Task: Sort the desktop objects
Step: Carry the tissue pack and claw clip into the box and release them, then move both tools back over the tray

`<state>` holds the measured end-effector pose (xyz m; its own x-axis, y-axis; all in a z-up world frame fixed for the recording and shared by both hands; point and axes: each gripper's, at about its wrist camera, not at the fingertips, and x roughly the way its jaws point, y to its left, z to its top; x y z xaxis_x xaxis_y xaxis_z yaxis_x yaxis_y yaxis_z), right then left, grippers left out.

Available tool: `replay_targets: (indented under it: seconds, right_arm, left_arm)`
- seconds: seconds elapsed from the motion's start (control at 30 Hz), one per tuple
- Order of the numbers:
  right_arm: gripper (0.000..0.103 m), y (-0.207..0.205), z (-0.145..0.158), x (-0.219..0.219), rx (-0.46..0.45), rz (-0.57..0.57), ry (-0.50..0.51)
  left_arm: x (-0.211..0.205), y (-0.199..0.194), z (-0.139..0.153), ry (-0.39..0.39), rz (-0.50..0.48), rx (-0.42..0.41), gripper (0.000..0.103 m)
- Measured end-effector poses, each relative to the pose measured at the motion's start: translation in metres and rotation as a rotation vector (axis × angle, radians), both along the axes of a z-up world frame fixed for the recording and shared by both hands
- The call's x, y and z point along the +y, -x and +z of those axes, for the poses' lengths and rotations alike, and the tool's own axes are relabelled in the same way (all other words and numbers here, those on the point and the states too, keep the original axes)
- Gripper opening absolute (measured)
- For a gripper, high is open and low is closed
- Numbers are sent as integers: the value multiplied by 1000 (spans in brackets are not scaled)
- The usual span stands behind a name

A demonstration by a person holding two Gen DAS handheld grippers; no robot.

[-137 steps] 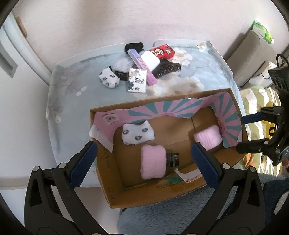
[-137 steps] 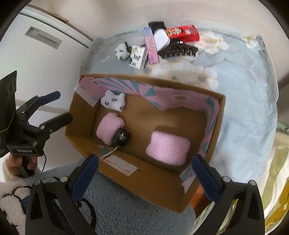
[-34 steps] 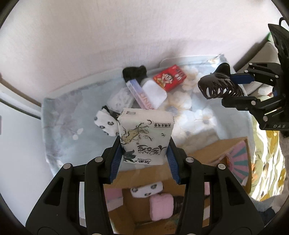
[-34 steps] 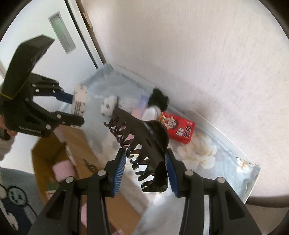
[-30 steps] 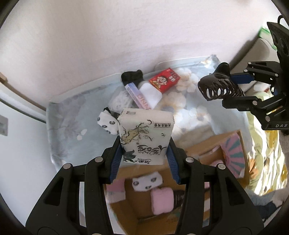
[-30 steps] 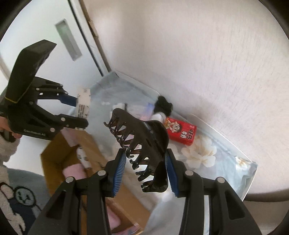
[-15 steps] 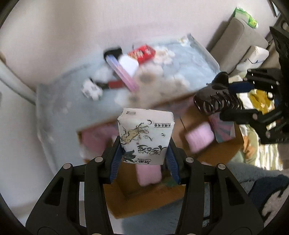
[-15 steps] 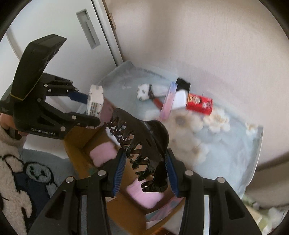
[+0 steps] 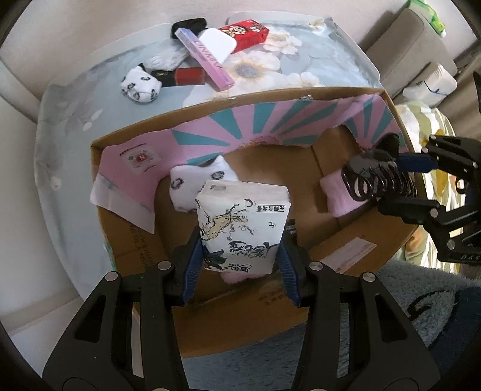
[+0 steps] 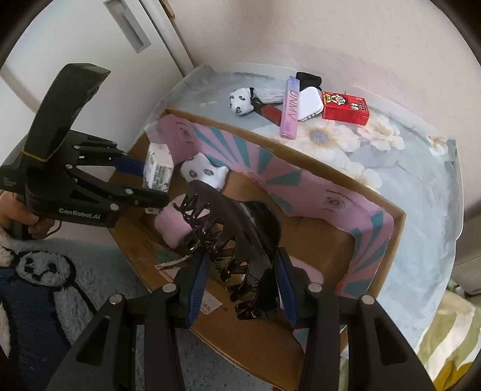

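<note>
My left gripper (image 9: pixel 240 255) is shut on a white tissue pack (image 9: pixel 240 228) and holds it over the near left part of the cardboard box (image 9: pixel 240 318); the pack also shows in the right wrist view (image 10: pixel 157 171). My right gripper (image 10: pixel 240 288) is shut on a black hair claw clip (image 10: pixel 231 240) and holds it over the box's right side; the clip also shows in the left wrist view (image 9: pixel 375 180). In the box lie a white patterned sock (image 9: pixel 195 183) and pink fluffy pads (image 10: pixel 173 228).
On the floral tabletop (image 9: pixel 315 63) behind the box lie a red carton (image 9: pixel 243 33), a white case (image 9: pixel 216 46), a pink tube box (image 9: pixel 204 58), a red lipstick (image 9: pixel 183 76), a rolled sock (image 9: pixel 139 85) and a black item (image 9: pixel 188 25). A wall stands behind.
Both grippers have come back from above the table and lowered over the box, still holding the tissue pack and the claw clip.
</note>
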<state>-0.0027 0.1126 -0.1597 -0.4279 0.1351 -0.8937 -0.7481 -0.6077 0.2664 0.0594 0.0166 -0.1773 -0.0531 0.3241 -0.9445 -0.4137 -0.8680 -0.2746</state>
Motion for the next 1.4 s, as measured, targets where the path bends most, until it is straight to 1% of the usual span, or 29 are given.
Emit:
replay_targets:
  seconds: [0.23,0.4,0.47,0.5,0.53,0.57,0.6,0.67,0.77,0.83,0.93,1.07,1.13,1.2,1.3,1.4]
  right_arm:
    - [40,2,-4,2,-7,-6,-3]
    - [41,2,-9,1,-21,-4,12]
    - [42,4,-14,2,-41,-1,40]
    - [48,5,-15,2,-66,-10,33]
    - [56,6,-15,2,-91,-13,29]
    - [58,7,-15,2,-112,-13,20]
    - [59,7,-14,1,-129,-13,6]
    - [60,3,-9,1,-137,-20,-20]
    - [61,-8,1,5,-81,-43,-17]
    - [62,-17,7,9,-23,-69,1]
    - [62,-30,17,13,58,-113,19]
    - [62,-35,25,15,82,-151,18]
    - [62,-37,31,18,118,-173,43]
    - [62,-38,41,19,167,-182,42]
    - [62,-36,64,26,237,-183,11]
    - [62,-34,83,40,274,-200,-18]
  left_arm:
    - [2,-3,0,3,-1,-4,43]
    - [2,-4,-1,-12,5,-12,43]
    - [3,-5,1,-47,-4,-20,48]
    - [3,-5,3,-51,-1,-16,65]
    - [3,-6,6,-48,2,-4,90]
    - [1,-6,11,-42,11,23,98]
    - [-1,-6,17,-41,23,53,103]
    - [-7,-4,29,-58,42,88,103]
    - [-17,1,38,-56,75,114,103]
    - [-22,4,40,-54,94,117,103]
    - [-32,8,42,-72,128,111,103]
    - [-42,9,45,-94,170,109,103]
    - [-47,11,48,-95,186,118,103]
    - [-53,14,54,-91,200,134,103]
    - [-60,22,64,-84,204,158,103]
    - [-66,36,78,-63,193,200,103]
